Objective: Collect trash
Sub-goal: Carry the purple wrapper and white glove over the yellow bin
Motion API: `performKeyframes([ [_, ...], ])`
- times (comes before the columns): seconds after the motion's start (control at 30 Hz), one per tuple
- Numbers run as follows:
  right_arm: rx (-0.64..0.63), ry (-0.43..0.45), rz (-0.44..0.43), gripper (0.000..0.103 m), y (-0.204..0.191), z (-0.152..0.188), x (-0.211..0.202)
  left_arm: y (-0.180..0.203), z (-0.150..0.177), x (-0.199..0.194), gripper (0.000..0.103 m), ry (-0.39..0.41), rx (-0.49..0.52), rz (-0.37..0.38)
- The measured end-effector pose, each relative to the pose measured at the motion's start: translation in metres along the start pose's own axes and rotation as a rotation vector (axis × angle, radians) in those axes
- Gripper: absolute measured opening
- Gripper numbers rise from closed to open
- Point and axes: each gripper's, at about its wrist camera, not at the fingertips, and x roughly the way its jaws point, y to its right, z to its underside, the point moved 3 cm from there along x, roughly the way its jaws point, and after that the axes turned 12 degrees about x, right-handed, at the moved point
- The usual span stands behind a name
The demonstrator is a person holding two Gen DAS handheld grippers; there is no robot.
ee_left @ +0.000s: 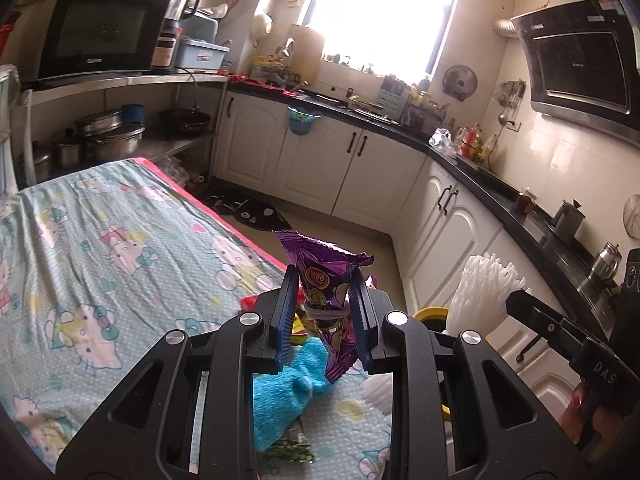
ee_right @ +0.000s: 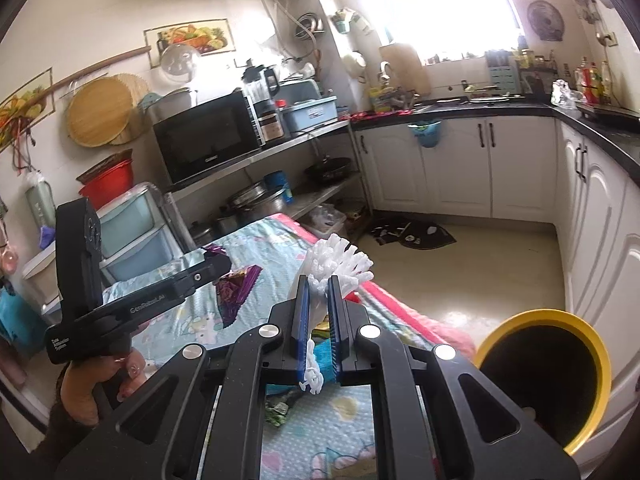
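Note:
My left gripper [ee_left: 325,280] is shut on a purple snack wrapper [ee_left: 328,276], held upright above the table with the cartoon-print cloth [ee_left: 100,240]. The wrapper also shows in the right wrist view [ee_right: 234,290]. My right gripper [ee_right: 319,285] is shut on a white foam fruit net [ee_right: 338,262], which also shows in the left wrist view [ee_left: 486,292]. A yellow-rimmed bin [ee_right: 548,376] stands just right of the table, below and to the right of the right gripper; its rim shows in the left wrist view [ee_left: 430,314]. A green wrapper [ee_right: 278,412] lies on the cloth under the right gripper.
A blue fuzzy cloth [ee_left: 288,392] and a red packet [ee_left: 250,301] lie on the table under the left gripper. White cabinets [ee_left: 320,160] and a dark counter [ee_left: 480,176] ring the room. Metal shelves with pots [ee_left: 108,136] and a microwave [ee_left: 100,32] stand behind the table.

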Motion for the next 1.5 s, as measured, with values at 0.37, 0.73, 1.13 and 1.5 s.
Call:
performKeyframes([
  [0.37, 0.048, 0.055, 0.081, 0.009, 0.037, -0.008, -0.022, 0.028, -0.005, 0.02, 0.019, -0.011, 0.037, 0.058],
  [0.73, 0.105, 0.118, 0.176, 0.009, 0.08, -0.012, -0.047, 0.064, -0.008, 0.038, 0.019, -0.03, 0.087, 0.113],
  [1.13, 0.155, 0.179, 0.295, 0.009, 0.12, -0.011, -0.069, 0.105, -0.008, 0.06, 0.019, -0.056, 0.139, 0.174],
  [1.5, 0.213, 0.199, 0.374, 0.009, 0.154, -0.006, -0.078, 0.146, 0.0, 0.086, 0.019, -0.099, 0.191, 0.227],
])
